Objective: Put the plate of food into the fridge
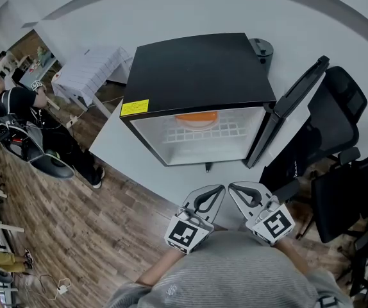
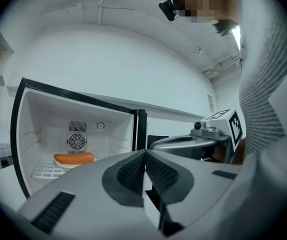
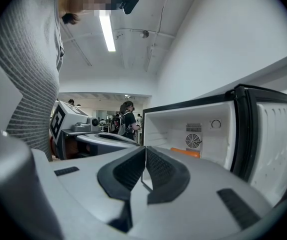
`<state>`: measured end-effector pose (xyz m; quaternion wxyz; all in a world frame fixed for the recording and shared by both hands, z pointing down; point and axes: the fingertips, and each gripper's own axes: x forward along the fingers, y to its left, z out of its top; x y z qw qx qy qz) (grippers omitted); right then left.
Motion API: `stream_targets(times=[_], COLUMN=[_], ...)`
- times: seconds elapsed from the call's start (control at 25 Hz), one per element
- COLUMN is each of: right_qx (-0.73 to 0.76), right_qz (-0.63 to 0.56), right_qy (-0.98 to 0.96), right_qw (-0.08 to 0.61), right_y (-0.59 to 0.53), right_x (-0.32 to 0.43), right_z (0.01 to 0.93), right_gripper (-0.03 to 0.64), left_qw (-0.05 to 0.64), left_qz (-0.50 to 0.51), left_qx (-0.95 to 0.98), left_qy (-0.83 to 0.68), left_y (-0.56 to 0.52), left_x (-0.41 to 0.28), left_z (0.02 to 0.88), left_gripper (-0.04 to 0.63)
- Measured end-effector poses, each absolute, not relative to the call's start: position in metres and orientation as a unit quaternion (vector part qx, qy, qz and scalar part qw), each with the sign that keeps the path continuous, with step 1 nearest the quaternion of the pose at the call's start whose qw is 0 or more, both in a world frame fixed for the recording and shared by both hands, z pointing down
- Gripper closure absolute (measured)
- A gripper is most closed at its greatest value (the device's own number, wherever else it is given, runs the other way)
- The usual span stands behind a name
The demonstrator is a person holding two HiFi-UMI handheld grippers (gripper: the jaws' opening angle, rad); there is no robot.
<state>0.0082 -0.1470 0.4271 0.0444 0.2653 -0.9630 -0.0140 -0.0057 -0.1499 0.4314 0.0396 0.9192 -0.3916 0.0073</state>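
Note:
A black mini fridge [image 1: 197, 69] stands on a white table [image 1: 120, 146] with its door [image 1: 293, 108] swung open to the right. On its white wire shelf lies the plate of food [image 1: 197, 118], an orange sausage [image 2: 73, 158] on a pale plate; part of the sausage [image 3: 185, 152] shows in the right gripper view. Both grippers hover side by side close to my body, in front of the open fridge and apart from it. My left gripper [image 1: 220, 187] [image 2: 145, 151] is shut and empty. My right gripper [image 1: 231, 186] [image 3: 145, 148] is also shut with nothing in it.
Black office chairs [image 1: 344, 140] crowd the right side beside the open door. A small round black object [image 1: 261, 47] sits behind the fridge. To the left are a white slatted table [image 1: 91, 69], people [image 1: 11, 108] and wooden floor [image 1: 75, 223].

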Motion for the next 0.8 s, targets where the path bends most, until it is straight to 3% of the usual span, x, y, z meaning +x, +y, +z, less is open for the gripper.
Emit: stream_targets(times=[0.8], right_qx=[0.272], right_qz=[-0.019], right_qy=[-0.960], right_qw=[0.061], right_y=[-0.1478], right_x=[0.0102], right_z=[0.4305], right_gripper=[0.604], left_qw=[0.047], left_qz=[0.020], left_qx=[0.918], left_qy=[-0.394], left_y=[-0.1516], left_x=[-0.0075], left_z=[0.4380], left_gripper=[0.583])
